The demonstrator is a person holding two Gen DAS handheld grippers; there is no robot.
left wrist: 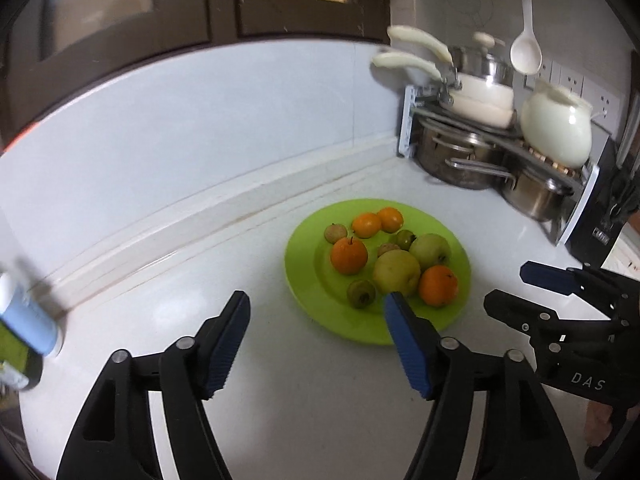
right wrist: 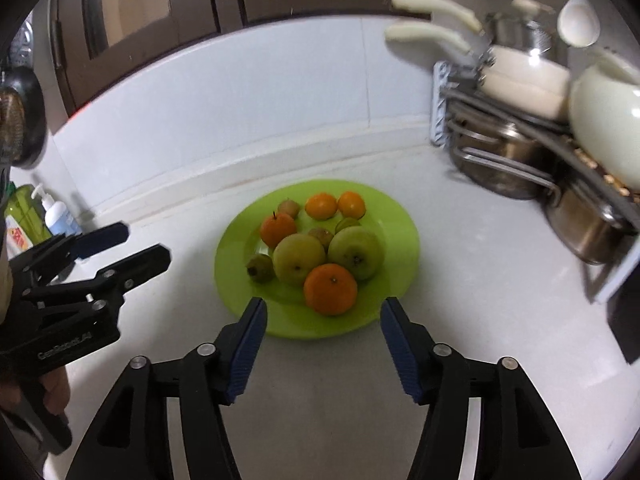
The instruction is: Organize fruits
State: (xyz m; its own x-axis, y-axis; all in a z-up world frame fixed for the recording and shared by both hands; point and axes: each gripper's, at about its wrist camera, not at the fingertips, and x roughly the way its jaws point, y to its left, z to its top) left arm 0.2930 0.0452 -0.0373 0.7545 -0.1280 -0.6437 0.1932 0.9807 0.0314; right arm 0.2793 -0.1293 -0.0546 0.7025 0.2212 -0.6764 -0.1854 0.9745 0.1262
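Both hand-held grippers, left (left wrist: 316,300) and right (right wrist: 324,304), hang released, empty; the plate (right wrist: 392,216) of fruit lies straight ahead of the nearer right.

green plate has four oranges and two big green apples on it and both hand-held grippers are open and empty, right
Not quite: the plate is green, the apples number two, and both hand-held grippers, left and right, are open and empty, but the right wrist view shows five oranges, not four.

A glossy green plastic plate (right wrist: 236,280) lies on a smooth white counter (right wrist: 480,280) near shiny steel pots (right wrist: 500,160).
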